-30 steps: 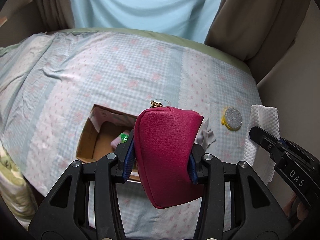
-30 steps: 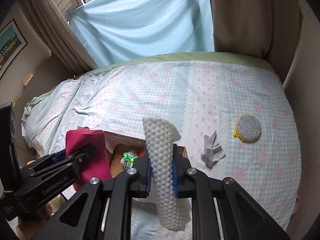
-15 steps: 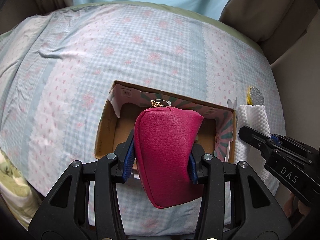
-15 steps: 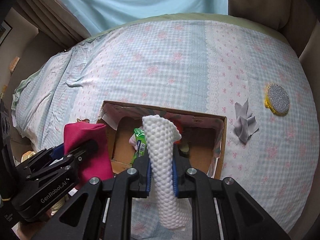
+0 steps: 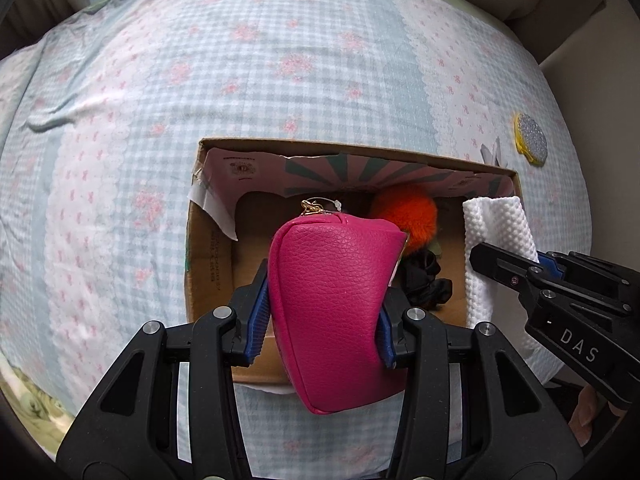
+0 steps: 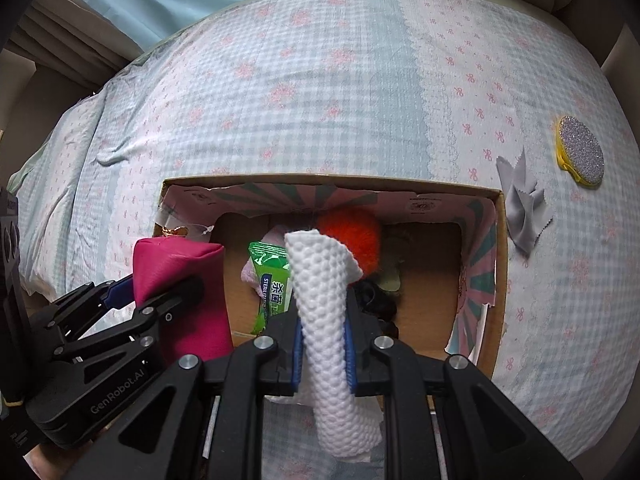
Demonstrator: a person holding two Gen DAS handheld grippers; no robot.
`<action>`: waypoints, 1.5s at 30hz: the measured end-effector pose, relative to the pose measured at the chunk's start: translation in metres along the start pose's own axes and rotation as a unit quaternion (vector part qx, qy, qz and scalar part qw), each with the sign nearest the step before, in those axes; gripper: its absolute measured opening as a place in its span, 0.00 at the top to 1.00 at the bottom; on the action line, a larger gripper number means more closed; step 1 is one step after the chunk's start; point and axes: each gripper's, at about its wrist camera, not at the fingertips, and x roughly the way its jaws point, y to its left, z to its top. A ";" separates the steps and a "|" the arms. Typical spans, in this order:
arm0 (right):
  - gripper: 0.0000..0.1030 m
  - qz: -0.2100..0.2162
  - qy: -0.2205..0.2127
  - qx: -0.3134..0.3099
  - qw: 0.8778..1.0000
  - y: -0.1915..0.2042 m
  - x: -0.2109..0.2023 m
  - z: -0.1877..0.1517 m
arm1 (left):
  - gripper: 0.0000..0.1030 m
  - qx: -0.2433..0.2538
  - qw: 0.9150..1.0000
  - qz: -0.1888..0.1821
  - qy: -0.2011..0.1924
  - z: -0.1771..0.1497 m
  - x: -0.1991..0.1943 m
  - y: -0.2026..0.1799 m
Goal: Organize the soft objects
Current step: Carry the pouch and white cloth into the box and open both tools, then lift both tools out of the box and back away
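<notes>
In the left wrist view the left tongs (image 5: 324,316) sit at lower centre, clamped on a pink pouch (image 5: 334,308) whose gold zip pull points up the frame; behind it the open cardboard box (image 5: 208,276) lies on the bed (image 5: 120,128), with an orange fluffy ball (image 5: 408,216) and a black scrunchie (image 5: 426,280) inside; at the right edge the right tongs (image 5: 516,268) pinch a white textured cloth (image 5: 496,232) over the box's right end; a glittery round pad (image 5: 530,144) lies at upper right on the bed

In the right wrist view the pouch shows at lower left; a green wipes packet (image 6: 272,280) lies in the box left of centre; the right tongs at lower centre are closed tight on the rolled cloth; a grey cloth scrap (image 6: 522,208) lies right of the box, near the round pad
</notes>
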 end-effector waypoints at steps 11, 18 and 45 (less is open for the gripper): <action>0.76 0.019 0.025 0.029 0.999 -0.019 0.020 0.007 | 0.46 0.055 0.998 -0.001 0.021 -0.005 0.020 -0.010; 0.00 0.008 0.026 0.029 0.999 -0.025 0.025 0.007 | 0.00 0.071 0.997 -0.003 0.004 -0.005 0.015 -0.013; 0.00 -0.033 -0.097 -0.022 0.994 -0.011 -0.133 -0.038 | 0.00 0.047 0.995 0.017 -0.082 -0.044 -0.113 -0.023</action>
